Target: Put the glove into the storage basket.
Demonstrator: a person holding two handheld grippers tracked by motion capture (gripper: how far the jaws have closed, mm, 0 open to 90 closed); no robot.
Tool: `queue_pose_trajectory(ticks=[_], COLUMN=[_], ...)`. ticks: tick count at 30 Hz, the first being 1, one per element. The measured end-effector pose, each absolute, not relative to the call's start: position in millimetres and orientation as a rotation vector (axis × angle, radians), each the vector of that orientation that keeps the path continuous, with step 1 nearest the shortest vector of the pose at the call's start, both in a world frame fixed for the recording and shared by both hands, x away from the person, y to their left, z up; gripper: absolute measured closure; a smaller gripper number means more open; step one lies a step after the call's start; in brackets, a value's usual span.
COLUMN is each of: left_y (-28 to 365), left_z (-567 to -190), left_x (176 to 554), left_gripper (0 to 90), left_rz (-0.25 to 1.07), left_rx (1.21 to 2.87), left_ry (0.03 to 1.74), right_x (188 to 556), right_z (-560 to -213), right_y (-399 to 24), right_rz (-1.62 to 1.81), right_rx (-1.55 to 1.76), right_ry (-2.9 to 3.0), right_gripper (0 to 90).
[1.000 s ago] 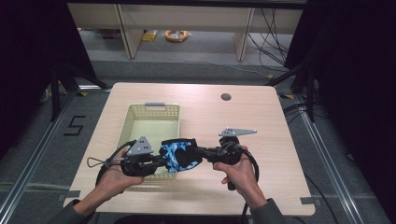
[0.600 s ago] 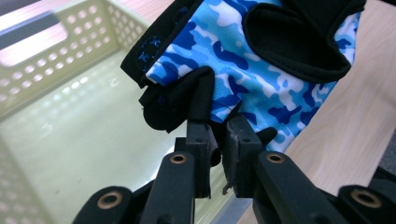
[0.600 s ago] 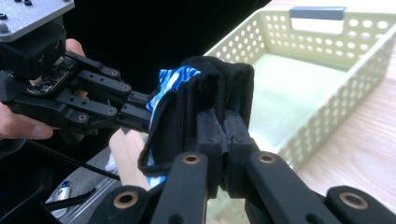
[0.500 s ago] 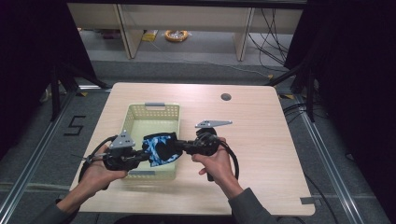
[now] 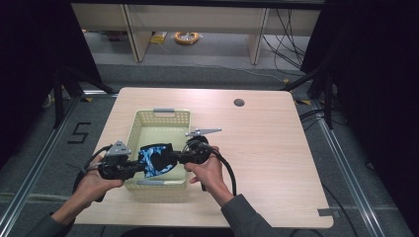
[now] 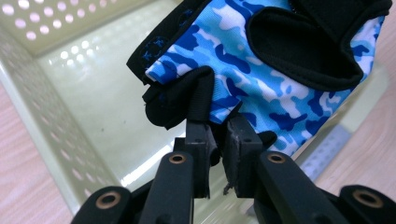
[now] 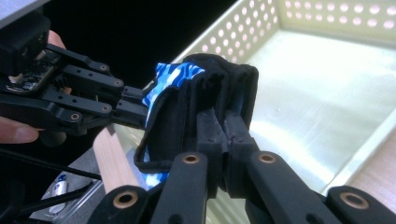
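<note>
Left tool [image 6: 216,140]: jaws pinched on the black hem of the glove [image 6: 280,79], seen in the left gripper view with fabric bunched between the pads. Right tool [image 7: 225,135]: jaws likewise clamped on the opposite edge, several black layers folded together in the bite. In the high view the left tool [image 5: 140,166] sits at 9 o'clock of the glove [image 5: 157,159] and the right tool [image 5: 179,157] at 3 o'clock, so the item hangs stretched between them.

Location: the glove is held clear of the floor of the cream perforated basket [image 5: 148,118], over its near end, at about 7 o'clock on the bench [image 5: 276,148].

Handling assessment: a fingerless blue camouflage glove with black trim; judged light, soft and limp, not fragile. It will sag and fold wherever unsupported. The printed fabric looks smooth and may slip; the thicker black hems and cuff offer the surest purchase. Both present holds are on such edges and appear sound. Risk: a loose flap snagging the basket rim on lowering.
</note>
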State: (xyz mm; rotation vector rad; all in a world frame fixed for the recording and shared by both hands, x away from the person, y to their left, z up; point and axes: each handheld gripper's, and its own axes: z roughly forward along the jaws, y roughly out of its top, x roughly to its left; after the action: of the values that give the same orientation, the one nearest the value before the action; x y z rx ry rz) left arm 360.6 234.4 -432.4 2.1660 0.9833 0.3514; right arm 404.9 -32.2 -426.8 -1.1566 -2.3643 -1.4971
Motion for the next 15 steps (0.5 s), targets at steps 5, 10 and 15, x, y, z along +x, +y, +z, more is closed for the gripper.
queue_pose_trajectory(ticks=[5, 10, 15], left_y=[236.5, 238.4, 238.4], left_z=[-440.1, -446.0, -449.8], left_x=[361.2, 361.7, 364.1], left_gripper=[79.3, 77.8, 73.2], left_rz=[0.354, 0.329, 0.325], left_rx=[2.180, 2.204, 2.196], left_ry=[1.014, 1.027, 1.047], right_x=[408.0, 409.5, 411.8], right_z=[-433.1, -438.1, -442.4], right_y=[-23.4, -18.0, -16.1], right_rz=[-1.439, -1.377, -1.339], right_rx=[-1.199, -1.206, -1.215], right_ry=[-2.404, -2.424, -2.441], right_gripper=[87.5, 87.5, 87.6])
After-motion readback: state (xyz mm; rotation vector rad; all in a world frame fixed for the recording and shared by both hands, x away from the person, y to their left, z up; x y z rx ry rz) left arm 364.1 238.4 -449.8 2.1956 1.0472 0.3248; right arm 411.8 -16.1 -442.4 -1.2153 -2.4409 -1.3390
